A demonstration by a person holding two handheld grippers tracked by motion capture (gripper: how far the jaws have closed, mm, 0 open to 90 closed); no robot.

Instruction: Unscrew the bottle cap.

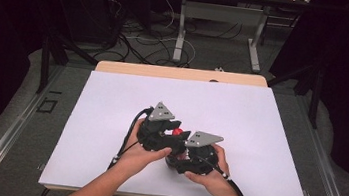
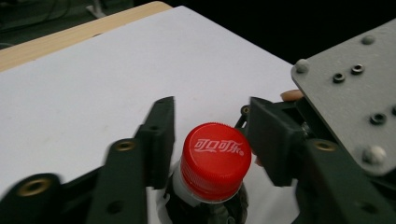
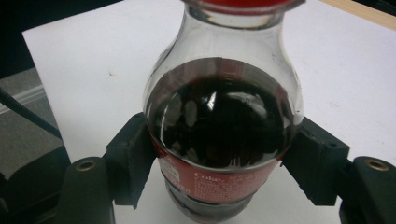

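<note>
A clear bottle [image 3: 224,126] of dark cola with a red label stands on the white sheet. My right gripper [image 3: 219,168] is shut on its body, one black pad pressing each side. Its red cap [image 2: 214,161] with white lettering lies between the jaws of my left gripper [image 2: 210,140], which is open: the left pad stands off the cap and the right pad is close beside it. In the high view both hands hold the grippers together near the table's front, left gripper [image 1: 172,134] over the cap [image 1: 177,131], right gripper [image 1: 181,155] lower. The bottle's body is hidden there.
A white sheet [image 1: 240,116] covers most of the table, whose wooden edge [image 1: 180,73] shows at the back. The right gripper's grey plate [image 2: 355,93] sits close to the left jaws. Cables and another table's legs [image 1: 180,38] lie on the floor beyond.
</note>
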